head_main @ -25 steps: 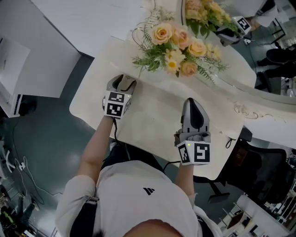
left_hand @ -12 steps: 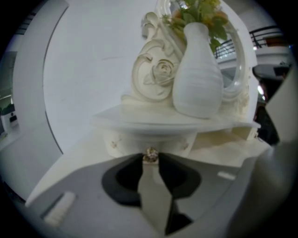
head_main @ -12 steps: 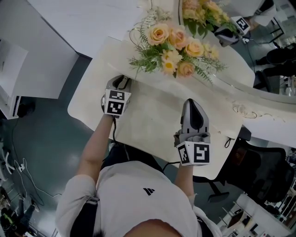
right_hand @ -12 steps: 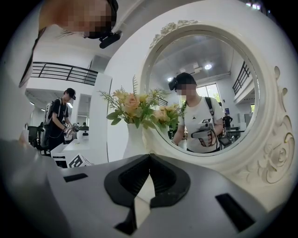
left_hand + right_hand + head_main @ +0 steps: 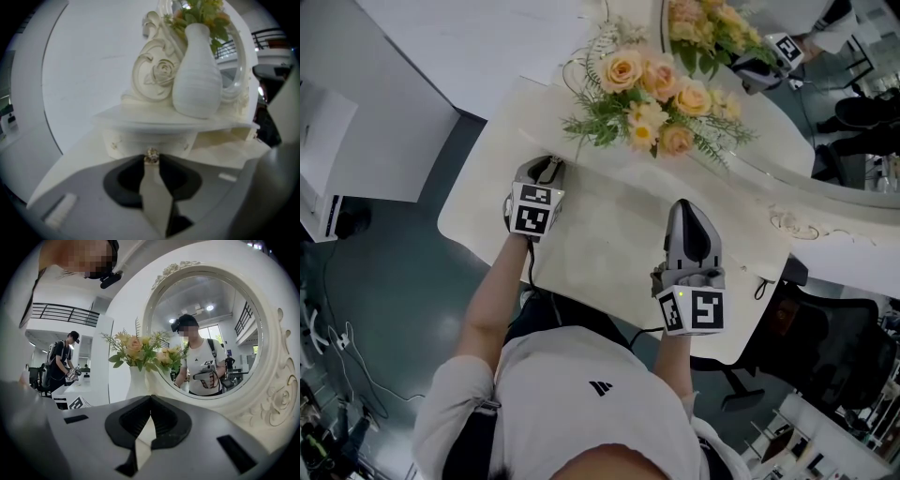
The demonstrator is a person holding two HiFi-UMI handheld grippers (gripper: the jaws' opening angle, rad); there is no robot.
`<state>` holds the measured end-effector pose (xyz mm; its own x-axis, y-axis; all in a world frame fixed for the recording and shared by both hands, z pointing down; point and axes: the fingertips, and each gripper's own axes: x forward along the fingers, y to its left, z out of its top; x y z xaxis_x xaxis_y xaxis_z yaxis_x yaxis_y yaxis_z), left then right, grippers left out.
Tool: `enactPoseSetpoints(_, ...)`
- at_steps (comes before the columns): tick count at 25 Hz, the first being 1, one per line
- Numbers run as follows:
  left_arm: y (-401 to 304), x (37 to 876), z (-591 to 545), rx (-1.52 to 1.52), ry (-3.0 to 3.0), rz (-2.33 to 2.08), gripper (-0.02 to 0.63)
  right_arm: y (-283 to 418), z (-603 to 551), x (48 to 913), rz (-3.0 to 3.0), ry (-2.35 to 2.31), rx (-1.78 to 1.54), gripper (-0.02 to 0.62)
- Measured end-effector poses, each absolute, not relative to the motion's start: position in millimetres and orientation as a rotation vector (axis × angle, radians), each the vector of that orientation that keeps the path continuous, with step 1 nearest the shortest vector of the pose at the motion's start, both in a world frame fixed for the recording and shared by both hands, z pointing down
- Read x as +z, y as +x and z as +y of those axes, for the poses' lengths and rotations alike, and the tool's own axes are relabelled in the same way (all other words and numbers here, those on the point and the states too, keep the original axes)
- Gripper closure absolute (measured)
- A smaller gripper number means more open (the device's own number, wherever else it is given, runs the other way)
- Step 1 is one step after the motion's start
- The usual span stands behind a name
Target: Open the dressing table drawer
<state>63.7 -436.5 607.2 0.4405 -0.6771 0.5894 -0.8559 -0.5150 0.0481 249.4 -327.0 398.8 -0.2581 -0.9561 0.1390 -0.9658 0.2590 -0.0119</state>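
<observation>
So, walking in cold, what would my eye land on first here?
Probably the peach flowers in a ribbed white vase at the back of the cream dressing table, beside the big mirror with its carved frame. Then the left gripper, whose jaws have just been closing onto the small drawer knob below the vase; the right gripper is shut and empty, facing the mirror.

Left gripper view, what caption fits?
Left tool, jaws just closing, pinches small golden drawer knob below white ribbed vase.

Left hand-held gripper (image 5: 151, 161) closing on knob (image 5: 151, 153)
</observation>
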Motion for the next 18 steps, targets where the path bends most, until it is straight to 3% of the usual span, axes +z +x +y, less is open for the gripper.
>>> enactPoseSetpoints(18,55.3,607.3,-413.8,0.752,2.363,-1.263,0.506,228.0,-320.4,388.8,-2.438,1.827,0.111,0.603)
